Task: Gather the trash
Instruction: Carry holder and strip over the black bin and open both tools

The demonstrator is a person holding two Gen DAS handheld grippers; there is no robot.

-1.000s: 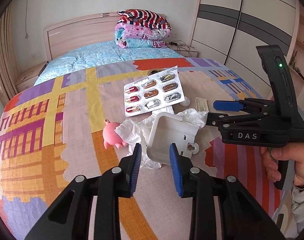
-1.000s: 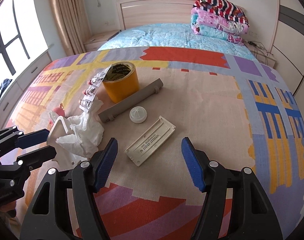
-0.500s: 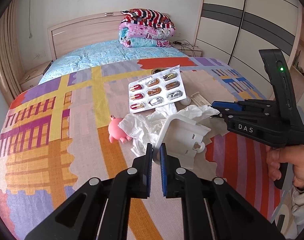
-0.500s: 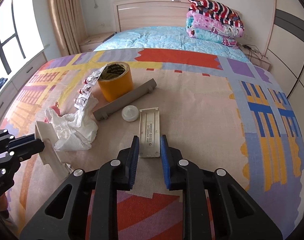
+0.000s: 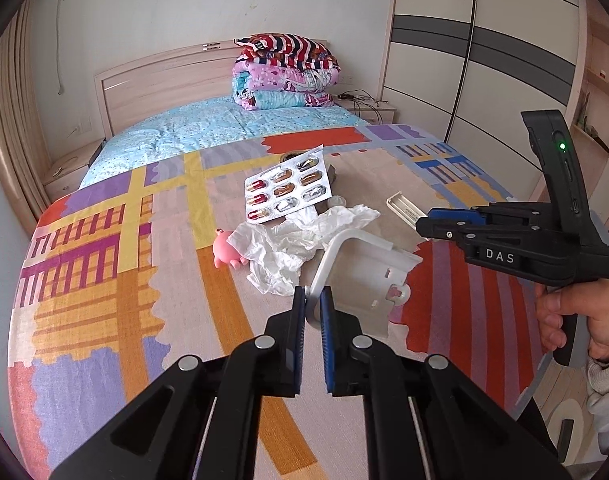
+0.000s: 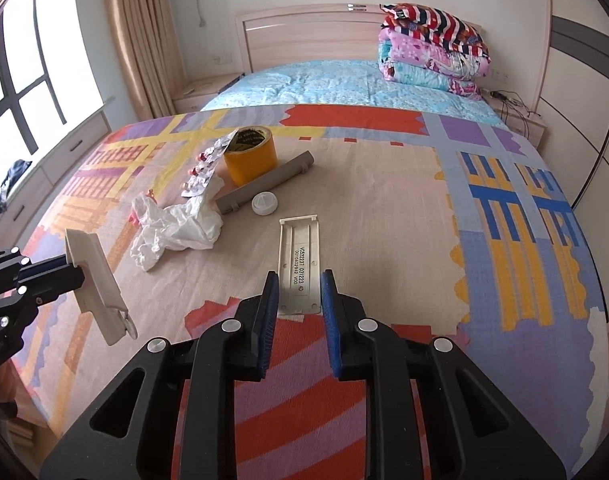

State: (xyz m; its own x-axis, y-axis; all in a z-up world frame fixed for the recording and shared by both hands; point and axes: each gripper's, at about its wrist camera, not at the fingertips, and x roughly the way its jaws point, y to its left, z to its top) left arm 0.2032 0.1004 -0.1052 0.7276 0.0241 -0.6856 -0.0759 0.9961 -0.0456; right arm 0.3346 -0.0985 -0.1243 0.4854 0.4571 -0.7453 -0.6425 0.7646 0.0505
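My left gripper (image 5: 312,300) is shut on the rim of a white plastic tray piece (image 5: 364,272) and holds it tilted above the bedspread. From the right wrist view that piece (image 6: 96,280) hangs off the left gripper (image 6: 70,268) at the left edge. My right gripper (image 6: 298,292) is shut on the near end of a long beige plastic cover (image 6: 298,252) with a printed label. Seen from the left, the right gripper (image 5: 423,221) pinches that cover (image 5: 402,206). A crumpled white tissue (image 5: 296,244) and a pill blister pack (image 5: 288,192) lie on the bed.
On the patterned bedspread (image 6: 384,184) sit a yellow tape roll (image 6: 250,156), a grey plastic bar (image 6: 264,188), a white cap (image 6: 264,203) and a pink pig toy (image 5: 226,250). Folded quilts (image 5: 284,72) are stacked by the headboard. A person's hand (image 5: 576,320) grips the right handle.
Both grippers closed: the left onto the white tray piece, the right onto the beige cover. Both then drew back and rose a little, tilting the tray piece up and turning the cover lengthwise.
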